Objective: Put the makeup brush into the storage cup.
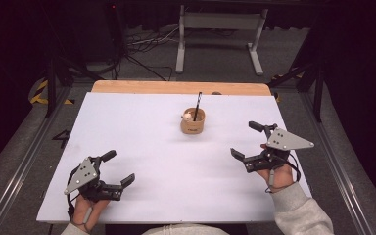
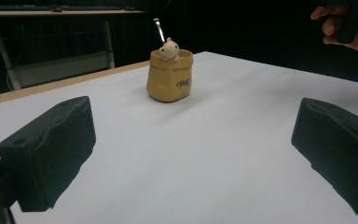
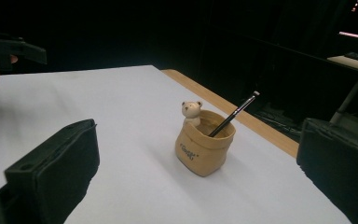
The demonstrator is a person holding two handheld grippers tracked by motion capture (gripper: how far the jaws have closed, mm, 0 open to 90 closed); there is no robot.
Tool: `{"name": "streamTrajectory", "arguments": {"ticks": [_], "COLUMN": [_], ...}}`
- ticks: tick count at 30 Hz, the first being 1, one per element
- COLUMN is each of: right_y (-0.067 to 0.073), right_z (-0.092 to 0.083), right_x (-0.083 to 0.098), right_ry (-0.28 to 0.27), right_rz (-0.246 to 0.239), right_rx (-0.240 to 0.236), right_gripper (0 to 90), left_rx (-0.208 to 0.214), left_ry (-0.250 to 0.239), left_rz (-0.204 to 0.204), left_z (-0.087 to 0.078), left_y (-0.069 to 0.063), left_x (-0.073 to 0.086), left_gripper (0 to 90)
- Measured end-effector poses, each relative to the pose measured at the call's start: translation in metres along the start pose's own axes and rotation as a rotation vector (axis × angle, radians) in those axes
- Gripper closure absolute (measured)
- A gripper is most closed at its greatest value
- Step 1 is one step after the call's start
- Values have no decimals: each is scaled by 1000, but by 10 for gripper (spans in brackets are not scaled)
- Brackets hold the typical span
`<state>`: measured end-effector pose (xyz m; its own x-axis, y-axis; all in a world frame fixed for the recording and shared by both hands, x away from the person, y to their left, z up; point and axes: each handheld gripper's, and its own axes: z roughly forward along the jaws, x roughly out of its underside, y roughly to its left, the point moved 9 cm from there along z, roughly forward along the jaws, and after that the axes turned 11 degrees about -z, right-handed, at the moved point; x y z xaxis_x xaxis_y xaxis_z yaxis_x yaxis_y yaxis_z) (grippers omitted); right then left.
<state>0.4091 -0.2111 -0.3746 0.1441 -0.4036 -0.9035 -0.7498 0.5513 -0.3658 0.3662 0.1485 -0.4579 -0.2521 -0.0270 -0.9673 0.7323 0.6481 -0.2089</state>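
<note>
Tongs sit wide apart on both sides of you; your left tongs (image 1: 119, 169) rest near the 7 o'clock corner of the white counter (image 1: 152, 127), jaws spread far open and holding nothing, your left hand (image 1: 89, 208) gripping them from below; your right tongs (image 1: 247, 140) lie at about 4 o'clock, jaws just as widely parted and likewise empty, with your right hand (image 1: 276, 175) and grey sleeve (image 1: 301, 215) behind them. Between the two, towards 12 o'clock and well apart from either, stands the tan pouch-shaped pot (image 1: 193, 122), upright on the counter; a small cream bear figure (image 1: 187, 116) peeks over its rim on the side towards your left, and a thin dark pen (image 1: 197, 105) leans inside it, tip sticking up beyond the rim. From your left gripper view the pot (image 2: 169, 76) stands ahead between the two black jaws, the bear (image 2: 169, 48) at its rim; from your right gripper view the pot (image 3: 204, 148) also stands between the jaws, the pen (image 3: 233, 115) slanting up to the right and the bear (image 3: 191, 112) on its left rim; dark lettering marks the pot's wall, too small to read. Beyond the counter's far wooden edge (image 1: 176, 87) a grey metal stand (image 1: 219, 29) rests on the floor.
</note>
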Motion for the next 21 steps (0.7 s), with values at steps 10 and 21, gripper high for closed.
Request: {"name": "streamTrajectory", "arguments": {"ticks": [10, 21], "right_y": [11, 18], "right_z": [-4, -10], "right_x": [22, 47], "right_ry": [-43, -50], "right_rz": [40, 106], "right_rx": [-4, 23], "right_gripper": [0, 0], "left_rx": [6, 13], "left_ry": [3, -1], "left_rz": [10, 10], "left_z": [-2, -2], "left_y": [0, -1], "left_x": [-2, -2], "left_gripper": [3, 3]}}
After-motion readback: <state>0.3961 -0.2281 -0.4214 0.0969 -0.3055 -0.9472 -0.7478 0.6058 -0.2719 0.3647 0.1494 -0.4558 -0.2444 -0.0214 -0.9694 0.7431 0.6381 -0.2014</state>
